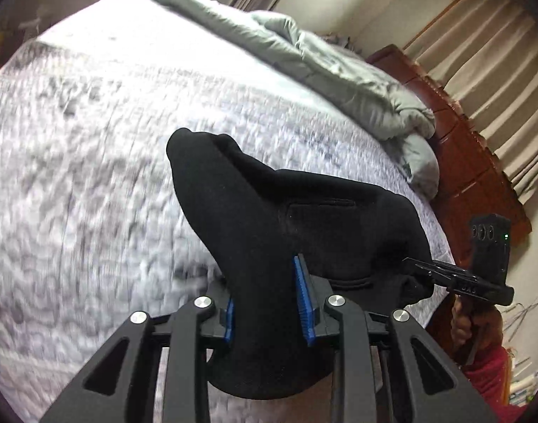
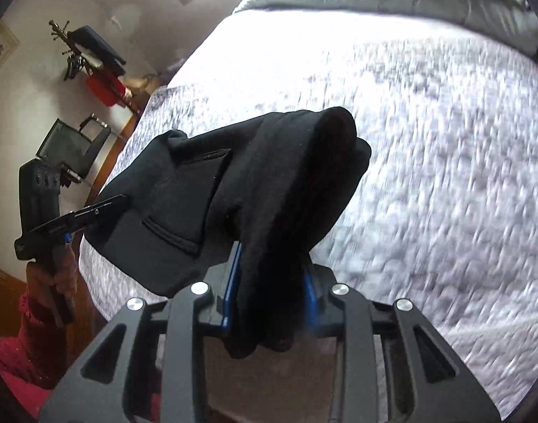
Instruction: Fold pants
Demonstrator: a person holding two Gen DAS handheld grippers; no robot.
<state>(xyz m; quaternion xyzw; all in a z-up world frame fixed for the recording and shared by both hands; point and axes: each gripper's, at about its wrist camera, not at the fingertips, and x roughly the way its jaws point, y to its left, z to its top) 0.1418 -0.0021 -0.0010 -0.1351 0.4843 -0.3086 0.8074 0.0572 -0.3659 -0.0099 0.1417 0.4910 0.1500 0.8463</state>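
Pants (image 1: pixel 304 211): matt black knit cloth, soft. Left gripper (image 1: pixel 269 303): matt black plastic frame, ribbed blue pads (image 1: pixel 302 299), bright polished metal bolt heads. Bedspread (image 1: pixel 92 176): pale quilted cloth, apparently puckered (blurred). Duvet (image 1: pixel 339 70): smooth grey fabric. Headboard (image 1: pixel 463 162): glossy reddish-brown wood.

Bright daylight, blown-out motion-blurred bedspread (image 1: pixel 92 176), fisheye-bent dark edges, detail-less black pants (image 2: pixel 269 183)

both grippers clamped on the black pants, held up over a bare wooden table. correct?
Not quite. Both the left gripper and the right gripper are shut on the black pants, but the surface below is a bed with a pale quilted bedspread, not a bare wooden table. Both wrist views show it.
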